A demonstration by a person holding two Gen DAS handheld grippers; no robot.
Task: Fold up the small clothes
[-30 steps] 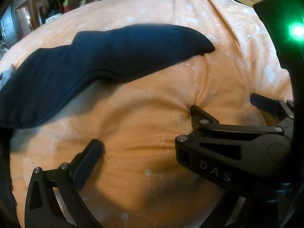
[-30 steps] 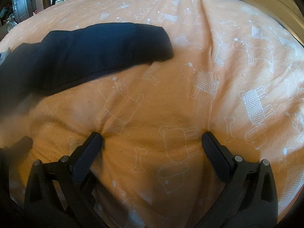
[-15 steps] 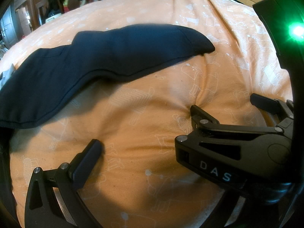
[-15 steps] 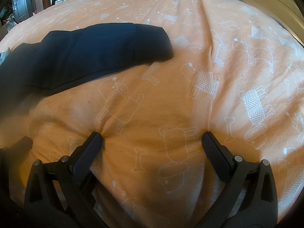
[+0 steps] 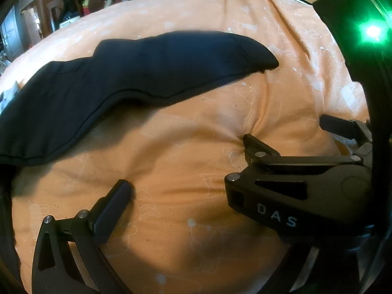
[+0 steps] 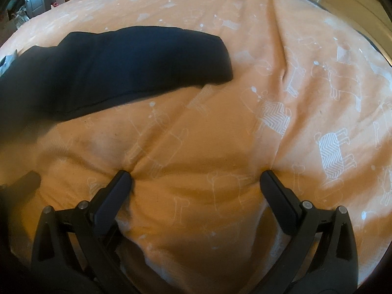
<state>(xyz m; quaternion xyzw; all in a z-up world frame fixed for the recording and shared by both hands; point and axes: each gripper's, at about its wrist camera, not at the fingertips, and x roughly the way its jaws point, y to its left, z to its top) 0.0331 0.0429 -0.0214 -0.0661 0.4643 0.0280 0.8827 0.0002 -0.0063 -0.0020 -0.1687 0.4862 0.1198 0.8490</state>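
A dark navy garment (image 5: 137,78) lies as a long folded band on the orange animal-print bedsheet (image 5: 191,152); it also shows in the right wrist view (image 6: 127,71). My left gripper (image 5: 196,188) is open on bare sheet in front of the garment. Only its left finger (image 5: 112,205) shows; the right gripper's body hides the other. My right gripper (image 6: 196,183) is open, both fingertips pressed into the sheet with nothing between them. It appears in the left wrist view too (image 5: 287,132), to the right of the garment's tip.
The sheet (image 6: 306,85) bunches into soft creases around the fingertips. Wooden furniture and clutter (image 5: 80,2) stand beyond the bed's far edge at top left. A wooden panel (image 6: 355,5) borders the bed at top right.
Almost nothing: the garment sits slightly further right in the right wrist view. Both grippers stay open on the sheet.
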